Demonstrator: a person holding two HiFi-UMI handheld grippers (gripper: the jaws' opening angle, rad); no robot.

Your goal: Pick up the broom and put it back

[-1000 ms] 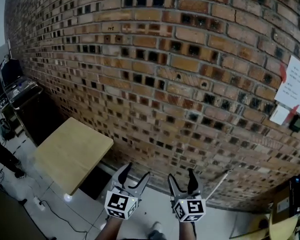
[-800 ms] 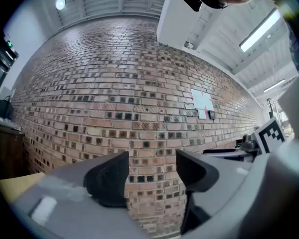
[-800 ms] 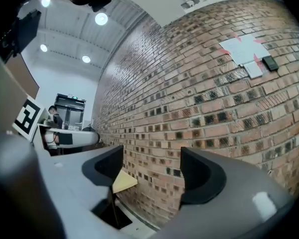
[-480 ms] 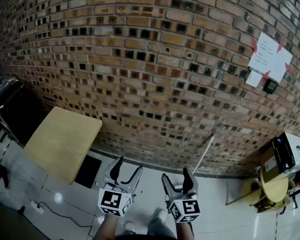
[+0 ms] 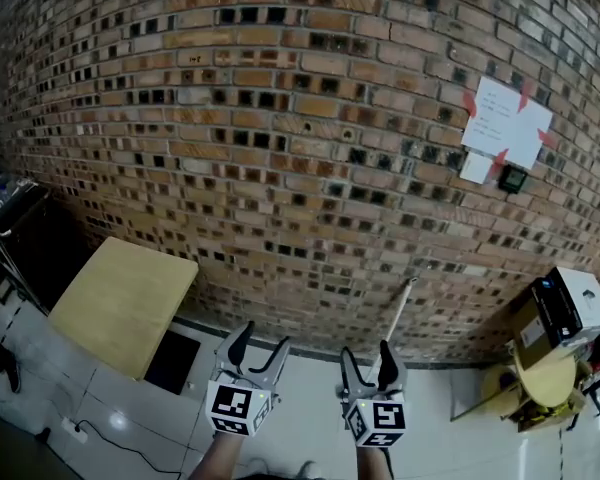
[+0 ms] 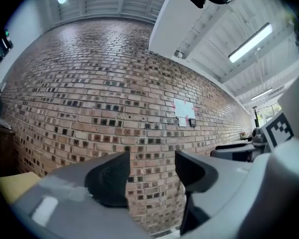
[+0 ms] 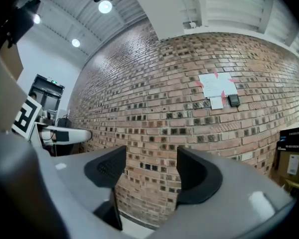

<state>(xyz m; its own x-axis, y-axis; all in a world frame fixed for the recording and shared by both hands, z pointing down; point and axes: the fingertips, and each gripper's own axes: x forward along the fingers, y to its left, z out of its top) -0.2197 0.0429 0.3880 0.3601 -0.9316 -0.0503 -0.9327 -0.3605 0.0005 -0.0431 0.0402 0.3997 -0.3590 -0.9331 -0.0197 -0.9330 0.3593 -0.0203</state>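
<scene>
- Broom (image 5: pixel 401 308): a thin pale handle leans against the brick wall (image 5: pixel 280 148), top end on the bricks and low end toward the floor (image 5: pixel 310 408). In the head view it sits just beyond the right gripper (image 5: pixel 366 360). Only the handle shows; the brush end cannot be made out.
- Left gripper (image 5: pixel 258 346): held level and pointing at the wall, fingers wide apart. Its own view shows nothing but bricks between them.
- Right gripper: also level, beside the left one and apart from it. Its fingers stand wide with only wall in the gap (they have just been closing a little), and they touch nothing — the broom is not gripped.
- Table (image 5: pixel 120 303): light wood top, left of the grippers, near the wall.
- Paper (image 5: pixel 505 123): taped high on the wall at the right, with a small black device (image 5: pixel 513 178) just under it.
- Box (image 5: pixel 565 308): at the right edge, near the wall — a yellow stool (image 5: pixel 542 383) sits below it in the picture.
</scene>
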